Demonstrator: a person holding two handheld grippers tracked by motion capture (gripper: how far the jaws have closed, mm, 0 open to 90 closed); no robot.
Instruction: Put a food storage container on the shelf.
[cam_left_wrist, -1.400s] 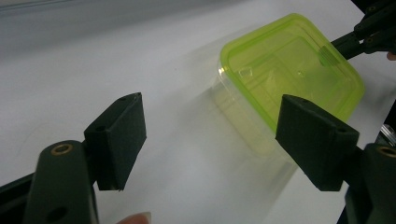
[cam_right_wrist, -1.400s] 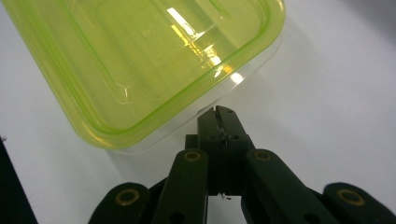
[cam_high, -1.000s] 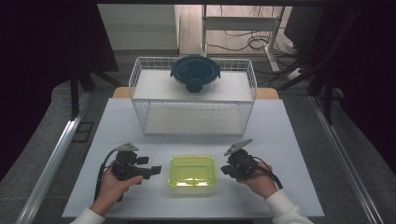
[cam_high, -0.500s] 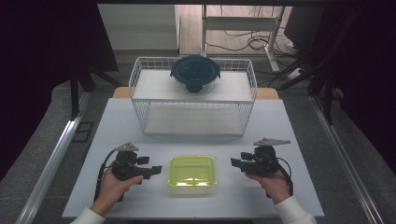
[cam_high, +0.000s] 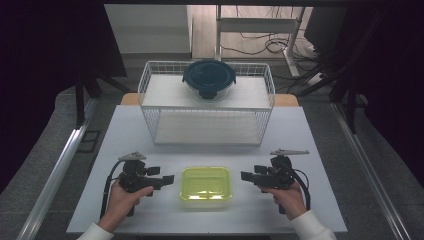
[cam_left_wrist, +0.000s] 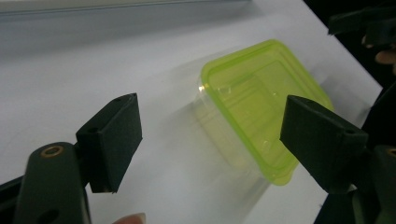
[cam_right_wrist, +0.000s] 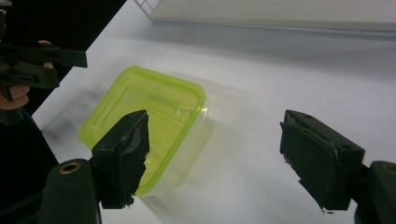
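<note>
The lime-green lidded container (cam_high: 205, 183) sits flat on the white bench (cam_high: 320, 135), near its front edge, right in the middle between the two hands. On the left, the left tongs (cam_high: 169, 178) point in at the container's left side, their tips just beside it and not touching; in the left gripper view the container (cam_left_wrist: 261, 107) lies out ahead of the two black jaws, which stand wide apart with only bare bench between them. Over on the right, the right tongs (cam_high: 245, 176) face the container's right side from a little farther off, a clear strip of bench between tip and lid. Those jaws have just been opening, and they stand wide now with nothing between them; in the right gripper view the container (cam_right_wrist: 144, 123) lies beyond and partly behind one jaw, untouched, with the left tongs (cam_right_wrist: 70, 58) showing at the far edge. Both hands rest low at the front of the bench. Behind the container, well apart from it, a white wire rack (cam_high: 210, 107) stands across the back of the bench, and on top of it rests a round dark-blue lidded bowl (cam_high: 209, 78).
</note>
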